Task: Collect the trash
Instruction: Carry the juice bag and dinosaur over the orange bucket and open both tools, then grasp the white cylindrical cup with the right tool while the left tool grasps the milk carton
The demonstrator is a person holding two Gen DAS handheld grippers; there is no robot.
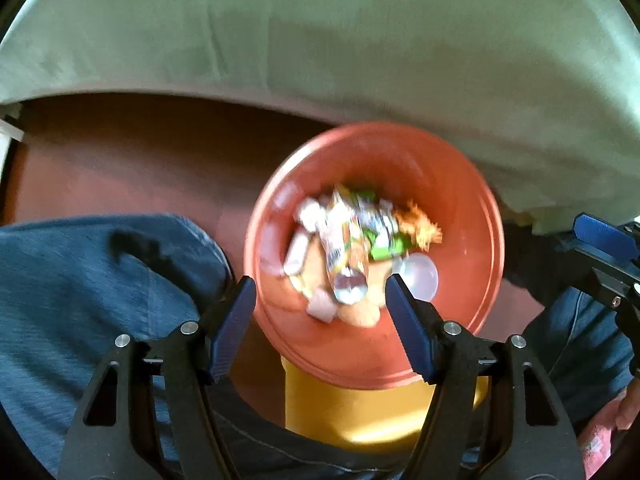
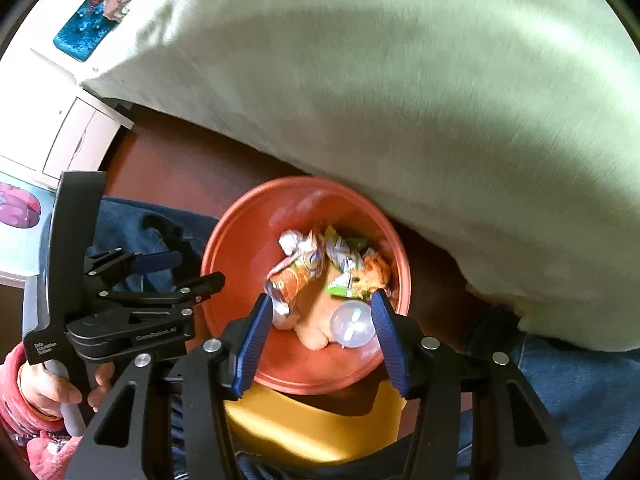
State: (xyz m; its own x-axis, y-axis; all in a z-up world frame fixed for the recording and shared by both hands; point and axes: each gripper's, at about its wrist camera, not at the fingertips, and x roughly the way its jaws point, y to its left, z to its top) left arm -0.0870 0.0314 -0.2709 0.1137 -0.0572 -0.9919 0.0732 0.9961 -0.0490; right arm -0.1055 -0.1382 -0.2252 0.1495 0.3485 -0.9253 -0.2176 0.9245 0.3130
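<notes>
Left gripper point(image 1: 320, 300) and right gripper point(image 2: 318, 316) both agape, empty, above orange bin point(image 2: 240, 240) of wrappers point(image 2: 308, 264); only right view shows hand point(image 2: 44, 388), white cabinet point(image 2: 76, 136)

Bright daylight, motion blur, fisheye edges

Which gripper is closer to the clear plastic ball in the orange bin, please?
Right, I'd judge. The right gripper hangs open over the clear plastic ball, which shows between its fingers. The left gripper hangs open over the orange bin too, centred on the wrappers.
</notes>
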